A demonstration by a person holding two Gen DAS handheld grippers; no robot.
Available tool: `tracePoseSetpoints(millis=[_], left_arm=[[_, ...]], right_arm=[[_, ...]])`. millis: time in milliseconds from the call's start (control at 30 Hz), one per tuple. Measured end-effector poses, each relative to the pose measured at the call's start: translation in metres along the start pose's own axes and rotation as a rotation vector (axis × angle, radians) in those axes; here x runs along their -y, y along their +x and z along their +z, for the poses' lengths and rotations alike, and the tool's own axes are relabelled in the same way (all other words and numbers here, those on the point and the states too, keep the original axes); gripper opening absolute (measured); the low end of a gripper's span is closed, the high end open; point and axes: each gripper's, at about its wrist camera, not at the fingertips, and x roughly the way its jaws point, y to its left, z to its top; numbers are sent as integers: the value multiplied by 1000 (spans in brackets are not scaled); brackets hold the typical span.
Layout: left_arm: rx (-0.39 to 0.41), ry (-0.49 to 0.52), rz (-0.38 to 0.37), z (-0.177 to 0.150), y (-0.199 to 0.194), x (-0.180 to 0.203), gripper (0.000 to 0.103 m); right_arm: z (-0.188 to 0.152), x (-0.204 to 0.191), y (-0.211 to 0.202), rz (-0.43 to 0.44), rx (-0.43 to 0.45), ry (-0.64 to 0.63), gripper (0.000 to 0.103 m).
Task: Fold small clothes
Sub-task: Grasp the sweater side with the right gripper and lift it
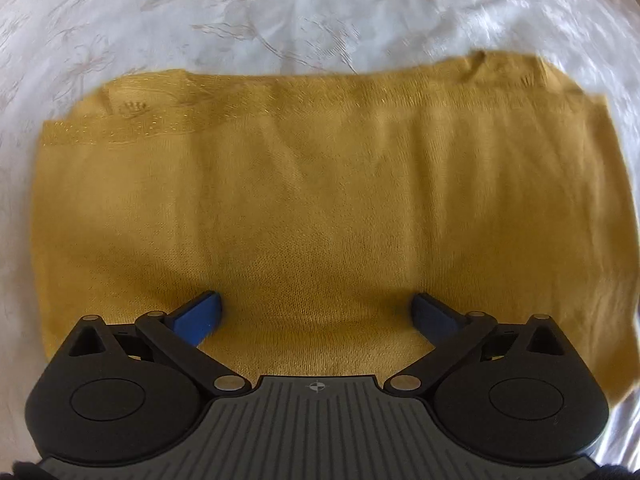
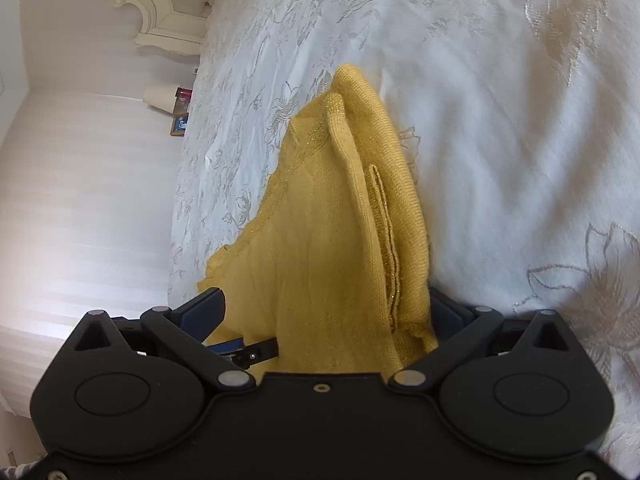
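The mustard knit garment (image 1: 320, 208) lay spread flat on the white embroidered bedcover (image 1: 280, 12), its long axis running side to side across the left wrist view, with the gold-thread trim band (image 1: 120, 130) at the far left corner. The left gripper (image 1: 316, 312) stood released, its blue pads (image 1: 198, 316) set wide apart and resting on or just above the near portion of the cloth; motion blur in this view left actual contact uncertain. Nothing lay between its fingers except the flat face of the fabric. In the right wrist view the same garment (image 2: 320, 240) ran straight ahead from the right gripper (image 2: 328, 312), its long axis in line with the fingers, and a doubled edge with a raised seam (image 2: 384, 240) stood up along the right side. The right gripper was likewise spread wide, with the near end of the cloth bunched in the gap between its fingers but not pinched. A carved headboard (image 2: 160, 12) and a bedside lamp (image 2: 160, 98) lay well apart to the left. Judged from this layout, the next fold depended on the right gripper, which was already astride the garment's end and could close there, while the left gripper faced the broad side and was placed to steady the middle.
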Motion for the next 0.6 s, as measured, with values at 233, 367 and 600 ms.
tracePoseSetpoints(millis=[233, 367, 600], left_arm=[[73, -78, -18, -30, -43, -21, 102], [105, -104, -6, -55, -57, -43, 102], [164, -85, -76, -60, -69, -79, 102]], right_arm=[[0, -5, 3, -15, -8, -17, 101], [1, -14, 8, -115, -37, -63, 47], [-12, -58, 11, -264, 13, -138, 28]])
